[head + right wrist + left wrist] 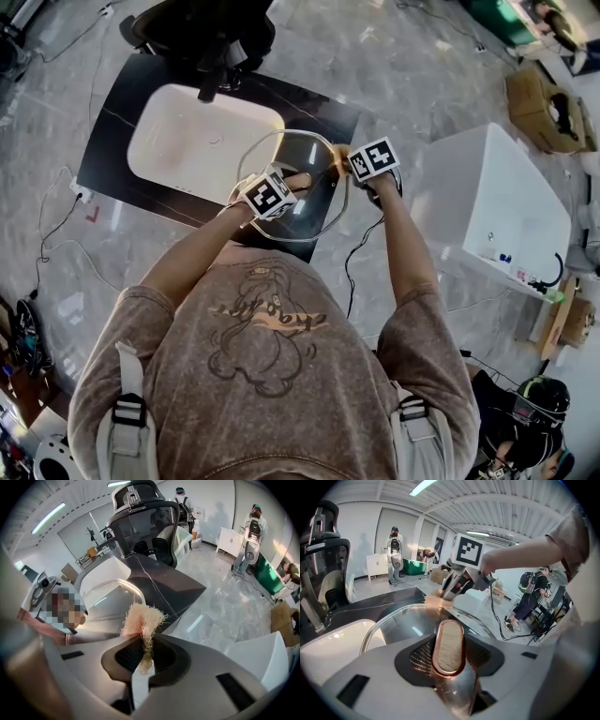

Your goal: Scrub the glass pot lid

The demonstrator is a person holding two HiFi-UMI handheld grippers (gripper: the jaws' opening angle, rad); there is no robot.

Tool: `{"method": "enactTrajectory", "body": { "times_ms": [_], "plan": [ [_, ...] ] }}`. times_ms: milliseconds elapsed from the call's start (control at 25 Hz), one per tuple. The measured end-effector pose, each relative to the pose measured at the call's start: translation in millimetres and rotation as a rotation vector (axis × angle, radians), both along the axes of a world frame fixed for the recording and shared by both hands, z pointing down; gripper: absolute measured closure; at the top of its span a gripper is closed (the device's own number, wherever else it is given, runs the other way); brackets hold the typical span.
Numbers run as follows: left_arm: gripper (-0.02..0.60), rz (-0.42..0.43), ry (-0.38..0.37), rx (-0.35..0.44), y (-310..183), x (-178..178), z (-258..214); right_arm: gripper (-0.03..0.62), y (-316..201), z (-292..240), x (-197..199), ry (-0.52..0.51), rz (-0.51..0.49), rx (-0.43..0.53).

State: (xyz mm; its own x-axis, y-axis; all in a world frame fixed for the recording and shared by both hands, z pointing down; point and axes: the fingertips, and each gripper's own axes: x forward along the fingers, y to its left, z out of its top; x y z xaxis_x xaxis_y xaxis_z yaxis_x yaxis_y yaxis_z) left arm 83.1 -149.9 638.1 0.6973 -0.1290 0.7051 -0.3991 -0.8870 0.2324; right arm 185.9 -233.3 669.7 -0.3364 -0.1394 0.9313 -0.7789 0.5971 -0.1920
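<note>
Closest to us, the left tongs (450, 660) clamp the knob (448, 639) of the glass lid (317, 214), held in the air at 12 o'clock from our chest, over the dark bench's (122, 141) 5 o'clock corner; the white basin (202, 141) lies at 10 o'clock. Our right tongs (146, 657) pinch a fibrous scrubber (143, 619) by a thin tuft at the lid's far rim. Pressing there could, we judge, twist the lid on its knob or tug the tuft free, and a drop would likely shatter it. From overhead our tongs hide the contact; the lid's near rim is cut off.
</note>
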Motion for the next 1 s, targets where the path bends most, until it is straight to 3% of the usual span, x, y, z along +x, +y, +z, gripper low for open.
{"method": "enactTrajectory", "body": {
  "times_ms": [520,880,1000],
  "plan": [
    [0.39,0.006,0.005,-0.005,2.4,0.2,0.2,0.554,-59.7,5.9,-60.2,0.101,-0.167,0.05],
    [0.39,0.007,0.013,-0.003,2.2,-0.5,-1.3,0.554,-71.8,-3.6,-130.0,-0.025,-0.242,0.099],
    [0.39,0.006,0.014,0.001,0.9,0.6,-1.5,0.554,-63.3,-6.5,-147.6,-0.035,-0.254,0.072]
  ]
}}
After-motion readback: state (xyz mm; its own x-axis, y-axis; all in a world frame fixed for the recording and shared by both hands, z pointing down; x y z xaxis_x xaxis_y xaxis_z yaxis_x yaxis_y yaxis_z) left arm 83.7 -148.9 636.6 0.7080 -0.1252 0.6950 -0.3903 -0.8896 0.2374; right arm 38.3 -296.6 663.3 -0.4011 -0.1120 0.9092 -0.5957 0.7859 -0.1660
